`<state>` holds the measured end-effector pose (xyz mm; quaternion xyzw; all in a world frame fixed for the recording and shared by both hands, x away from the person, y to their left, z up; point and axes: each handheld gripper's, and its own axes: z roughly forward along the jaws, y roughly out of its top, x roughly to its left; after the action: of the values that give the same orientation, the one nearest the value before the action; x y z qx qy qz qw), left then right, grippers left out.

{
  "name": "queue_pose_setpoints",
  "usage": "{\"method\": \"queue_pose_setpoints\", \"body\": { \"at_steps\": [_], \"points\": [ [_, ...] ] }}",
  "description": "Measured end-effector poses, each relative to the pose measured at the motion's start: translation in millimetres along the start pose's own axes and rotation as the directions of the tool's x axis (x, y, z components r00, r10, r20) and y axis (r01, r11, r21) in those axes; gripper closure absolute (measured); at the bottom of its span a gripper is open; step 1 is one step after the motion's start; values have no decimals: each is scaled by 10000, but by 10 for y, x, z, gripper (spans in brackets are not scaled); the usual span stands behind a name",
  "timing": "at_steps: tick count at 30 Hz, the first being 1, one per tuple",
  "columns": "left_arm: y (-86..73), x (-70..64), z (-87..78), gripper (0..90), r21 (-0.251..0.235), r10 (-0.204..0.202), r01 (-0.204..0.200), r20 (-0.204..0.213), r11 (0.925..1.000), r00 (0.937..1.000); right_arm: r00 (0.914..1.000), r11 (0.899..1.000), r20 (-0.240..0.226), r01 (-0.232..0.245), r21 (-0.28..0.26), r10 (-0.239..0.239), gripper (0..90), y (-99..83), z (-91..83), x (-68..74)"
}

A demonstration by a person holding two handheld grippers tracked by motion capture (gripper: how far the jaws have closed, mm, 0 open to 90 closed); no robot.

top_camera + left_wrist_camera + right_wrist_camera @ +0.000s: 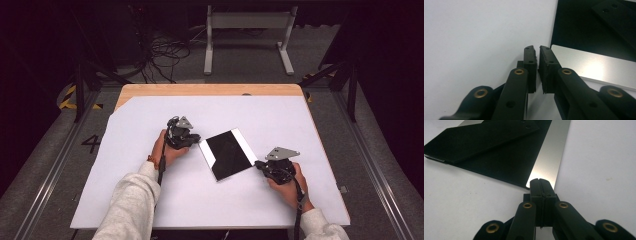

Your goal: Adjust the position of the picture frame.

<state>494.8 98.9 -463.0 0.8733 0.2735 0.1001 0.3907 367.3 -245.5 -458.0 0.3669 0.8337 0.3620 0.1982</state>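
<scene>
Thing in hand: a flat black panel [227, 152] with silver strips along two edges, lying skewed near the middle of the white bench [150, 200], between the two tools.
Left tool [537, 48]: jaws nearly together with a thin slit between them, holding nothing, tips just beside the panel's silver corner [584, 65].
Right tool [541, 182]: jaws pressed shut, tips at the end of the silver strip [549, 162]; whether they pinch its edge or merely touch it is hard to tell.
Step, as I judge it: squaring or shifting the panel.
How to do it well: push low at opposite corners, evenly, so the panel slides flat rather than pivots or lifts.
</scene>
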Motion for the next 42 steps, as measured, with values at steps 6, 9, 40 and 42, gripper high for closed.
{"method": "queue_pose_setpoints", "body": {
  "at_steps": [6,9,40,42],
  "points": [
    [-23,9,-23,897,80,-218,214,536,9997,9983,10000,10000,4,-9,5,9,900,0,1,0],
    [-52,33,-53,898,143,-313,300,972,9994,9948,10000,10000,11,-21,11,21,900,2,2,-2],
    [-32,-57,-15,898,77,58,-70,1380,9999,9904,9990,9996,351,-288,-2,288,900,-14,-11,-84],
    [-60,-92,-48,898,211,40,-74,1571,9997,9876,9990,9997,391,-236,38,234,900,-8,-6,-84]
  ]
}}
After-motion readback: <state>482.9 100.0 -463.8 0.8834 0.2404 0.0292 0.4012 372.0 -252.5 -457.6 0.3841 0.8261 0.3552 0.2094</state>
